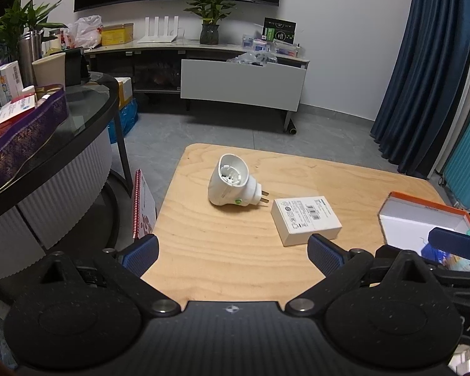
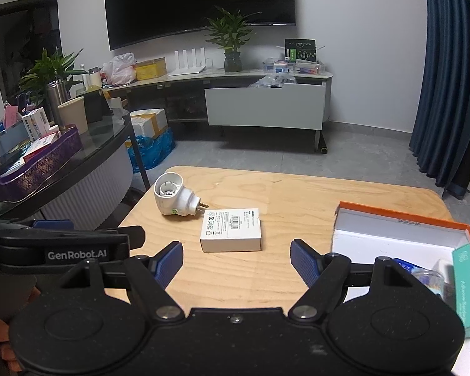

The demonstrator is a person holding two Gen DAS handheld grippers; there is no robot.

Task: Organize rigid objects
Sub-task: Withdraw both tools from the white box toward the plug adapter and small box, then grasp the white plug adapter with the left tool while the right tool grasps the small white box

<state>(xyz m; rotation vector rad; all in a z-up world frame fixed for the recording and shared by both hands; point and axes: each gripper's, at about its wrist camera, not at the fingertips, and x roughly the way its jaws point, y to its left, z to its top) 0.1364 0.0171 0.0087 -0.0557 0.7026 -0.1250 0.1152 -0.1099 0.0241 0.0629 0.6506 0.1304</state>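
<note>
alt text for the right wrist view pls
An open right gripper hovers over a wooden table, with a small white box lying just ahead of it. A white plug adapter lies beyond the box to the left, and an open orange-rimmed box holding a few items sits at right.

Pale wooden tabletop, visibly grained, matt. Smooth glossy white plastic plug adapter, centre, with metal prongs. Matt white cardboard box beside it. Ribbed blue rubbery fingers, lower frame.
</note>
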